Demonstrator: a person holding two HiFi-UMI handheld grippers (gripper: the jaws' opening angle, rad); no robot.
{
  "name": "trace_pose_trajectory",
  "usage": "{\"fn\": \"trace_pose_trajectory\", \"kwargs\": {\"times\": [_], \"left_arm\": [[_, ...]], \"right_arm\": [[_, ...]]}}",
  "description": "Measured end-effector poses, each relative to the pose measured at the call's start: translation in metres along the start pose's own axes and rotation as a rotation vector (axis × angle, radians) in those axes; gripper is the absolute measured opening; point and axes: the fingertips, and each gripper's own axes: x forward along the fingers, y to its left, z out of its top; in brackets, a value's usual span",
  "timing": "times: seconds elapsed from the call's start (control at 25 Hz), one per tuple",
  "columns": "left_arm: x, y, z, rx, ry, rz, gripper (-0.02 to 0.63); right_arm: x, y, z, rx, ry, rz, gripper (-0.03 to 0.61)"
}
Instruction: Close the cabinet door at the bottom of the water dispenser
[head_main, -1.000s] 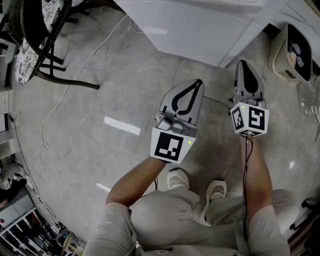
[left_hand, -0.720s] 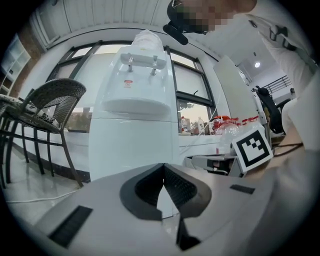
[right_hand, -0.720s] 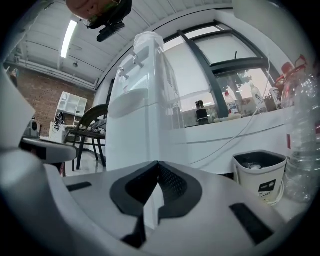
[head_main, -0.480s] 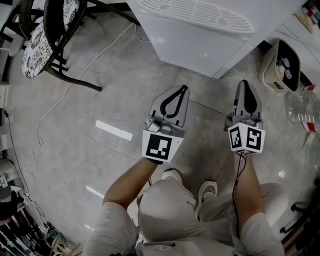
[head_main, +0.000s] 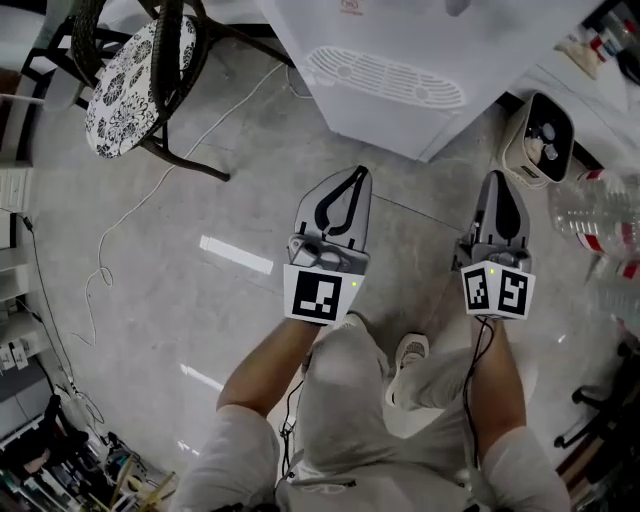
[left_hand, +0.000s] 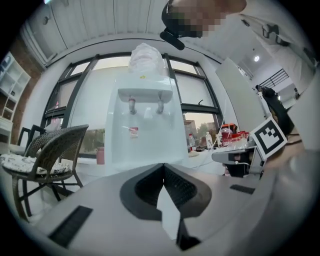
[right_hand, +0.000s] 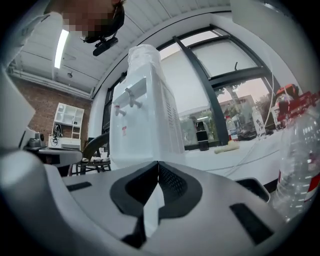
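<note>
Standing on grey floor tiles (head_main: 250, 200) before a tall white plastic water dispenser (head_main: 400, 40), its slotted drip grille (head_main: 385, 78) just ahead of both tools. Holding the left gripper (head_main: 358, 173) and the right gripper (head_main: 497, 180) side by side, pointed level at the machine but apart from it. Jaws of each pressed together tip to tip, with nothing caught between.

Looking for the white cabinet door (head_main: 368, 125) low on the front face, beneath the grille. Seen from above only as a foreshortened panel, with no leaf swung out over the floor. Cannot tell for certain whether fully seated.

Judging by looks: a light, stiff, thin panel on side hinges, smooth and rather slippery, easy to swing, liable to bounce back if slapped. No need to pinch. Better to press with closed jaws near the free edge, far from the hinge, and push steadily home.

Off to the left, a dark wicker chair with a black-and-white patterned cushion (head_main: 135, 85) and a thin white cable (head_main: 110, 230). Off to the right, a clear plastic bottle (head_main: 600, 215).
</note>
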Motion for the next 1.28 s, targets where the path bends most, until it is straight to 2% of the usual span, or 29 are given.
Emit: {"fn": "trace_pose_trajectory", "kwargs": {"times": [0.24,0.36,0.52,0.68,0.88,1.0,1.16,1.28], "left_arm": [[-0.014,-0.002,0.109,-0.012,0.019,-0.002,0.008],[-0.026,0.002,0.178,-0.018,0.014,0.014,0.008],[-0.038,0.024,0.295,-0.054,-0.013,0.045,0.008],[-0.071,0.033,0.418,-0.103,-0.004,0.062,0.008],[-0.109,0.037,0.55,-0.133,-0.007,0.087,0.008],[-0.13,0.042,0.603,-0.115,-0.011,0.105,0.008],[-0.158,0.05,0.65,-0.075,-0.03,0.142,0.008],[-0.171,0.049,0.683,-0.052,-0.07,0.126,0.008]], "right_arm": [[-0.029,0.01,0.11,-0.01,0.019,-0.01,0.017],[-0.046,0.021,0.174,-0.021,0.032,0.002,0.016],[-0.053,0.047,0.286,-0.043,0.052,0.018,0.016],[-0.084,0.072,0.41,-0.055,0.066,0.044,0.017],[-0.13,0.077,0.55,-0.06,0.062,0.048,0.017],[-0.157,0.073,0.607,-0.067,0.044,0.038,0.017],[-0.192,0.07,0.651,-0.095,0.049,0.029,0.017],[-0.213,0.065,0.679,-0.102,0.043,-0.003,0.017]]}}
